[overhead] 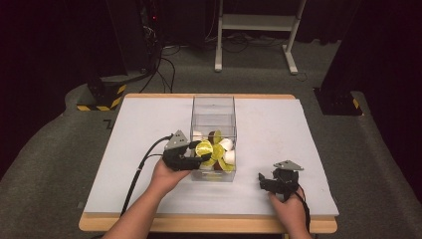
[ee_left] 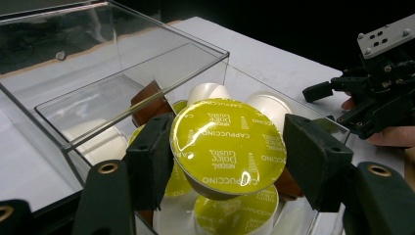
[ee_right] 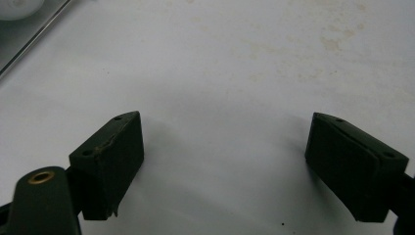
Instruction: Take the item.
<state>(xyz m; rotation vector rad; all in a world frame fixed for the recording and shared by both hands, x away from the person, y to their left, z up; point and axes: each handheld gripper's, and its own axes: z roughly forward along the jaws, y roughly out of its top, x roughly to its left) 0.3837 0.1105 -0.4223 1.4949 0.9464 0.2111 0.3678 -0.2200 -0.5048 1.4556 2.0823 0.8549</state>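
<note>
Over clear plastic box, left gripper clamped on yellow-lidded capsule, hiding capsules beneath; right gripper jaws apart, low over white table.

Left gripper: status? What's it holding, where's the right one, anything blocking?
Left gripper shut on yellow-lidded capsule, above the clear box of capsules. Right gripper open, empty, over bare white tabletop. Nothing blocking.
</note>
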